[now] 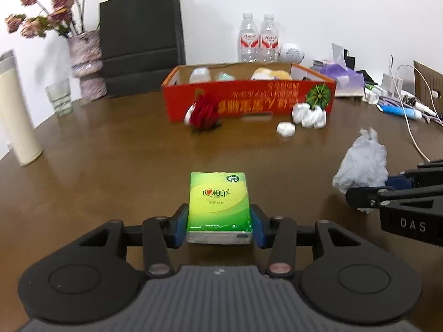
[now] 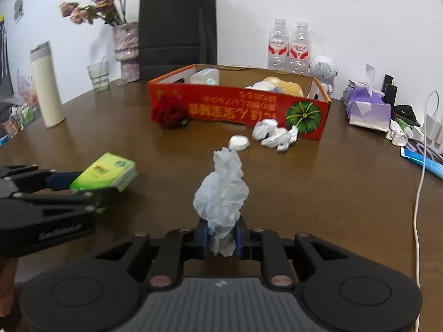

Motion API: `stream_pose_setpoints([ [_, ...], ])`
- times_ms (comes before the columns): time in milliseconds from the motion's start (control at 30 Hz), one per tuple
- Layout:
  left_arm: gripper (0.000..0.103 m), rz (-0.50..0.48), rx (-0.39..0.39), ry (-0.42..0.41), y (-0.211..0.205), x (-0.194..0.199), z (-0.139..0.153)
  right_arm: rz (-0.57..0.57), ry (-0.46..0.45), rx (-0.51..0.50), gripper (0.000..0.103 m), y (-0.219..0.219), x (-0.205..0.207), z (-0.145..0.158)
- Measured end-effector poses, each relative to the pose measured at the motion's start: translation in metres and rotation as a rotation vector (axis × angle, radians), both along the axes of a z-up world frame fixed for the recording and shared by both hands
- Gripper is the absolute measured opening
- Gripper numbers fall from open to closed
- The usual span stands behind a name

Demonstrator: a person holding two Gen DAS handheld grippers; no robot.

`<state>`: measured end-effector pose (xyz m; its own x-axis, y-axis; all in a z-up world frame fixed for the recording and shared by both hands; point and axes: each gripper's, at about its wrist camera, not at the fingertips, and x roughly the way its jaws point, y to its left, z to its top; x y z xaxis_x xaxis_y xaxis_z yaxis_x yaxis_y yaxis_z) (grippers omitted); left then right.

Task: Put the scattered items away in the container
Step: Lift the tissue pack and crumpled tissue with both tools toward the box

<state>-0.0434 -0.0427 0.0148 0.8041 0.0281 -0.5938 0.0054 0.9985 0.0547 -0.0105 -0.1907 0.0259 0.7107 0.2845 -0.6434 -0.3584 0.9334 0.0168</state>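
Observation:
My left gripper (image 1: 219, 225) is shut on a green tissue pack (image 1: 218, 207), held above the brown table; it also shows in the right wrist view (image 2: 106, 174). My right gripper (image 2: 221, 238) is shut on a crumpled white tissue (image 2: 221, 193), seen at the right in the left wrist view (image 1: 362, 166). The red cardboard box (image 1: 249, 102) stands ahead, open, with several items inside. In front of it lie a red rose (image 1: 205, 113), a crumpled white paper (image 1: 308, 114) and a small white wad (image 1: 286, 129).
A cream flask (image 1: 16, 113), a glass (image 1: 58, 96), a flower vase (image 1: 85, 61) and a black bag (image 1: 141, 38) stand at the left and back. Water bottles (image 1: 259, 38), a purple tissue pack (image 1: 343, 78), chargers and a white cable (image 1: 409, 127) crowd the right.

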Motion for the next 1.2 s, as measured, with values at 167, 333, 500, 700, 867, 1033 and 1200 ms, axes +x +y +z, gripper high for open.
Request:
stream_pose_setpoints([
  [167,0.048,0.004,-0.012,0.017,0.007,-0.011,-0.003,0.044,0.01,0.03,0.063,0.006,-0.026,0.003],
  [333,0.068,-0.009,-0.04,-0.001,0.012,-0.008,0.002,0.047,-0.001,0.073,0.067,0.003,-0.034,0.009],
  [500,0.065,-0.022,-0.026,0.016,0.01,0.009,0.001,0.081,-0.016,0.079,0.069,0.011,-0.022,0.006],
  [700,0.047,-0.02,-0.054,0.054,0.018,0.012,-0.005,0.048,0.04,0.115,0.062,0.019,-0.001,-0.005],
  [867,0.046,0.024,-0.08,0.008,0.025,0.003,0.001,-0.004,0.013,0.117,0.037,0.02,-0.002,-0.007],
  [1033,0.046,0.072,-0.055,-0.135,0.021,-0.023,0.028,-0.068,-0.133,0.166,0.034,0.006,-0.027,0.018],
  [1200,0.047,0.05,-0.074,-0.304,0.007,-0.066,0.044,-0.118,-0.324,0.188,0.034,-0.007,-0.078,0.039],
])
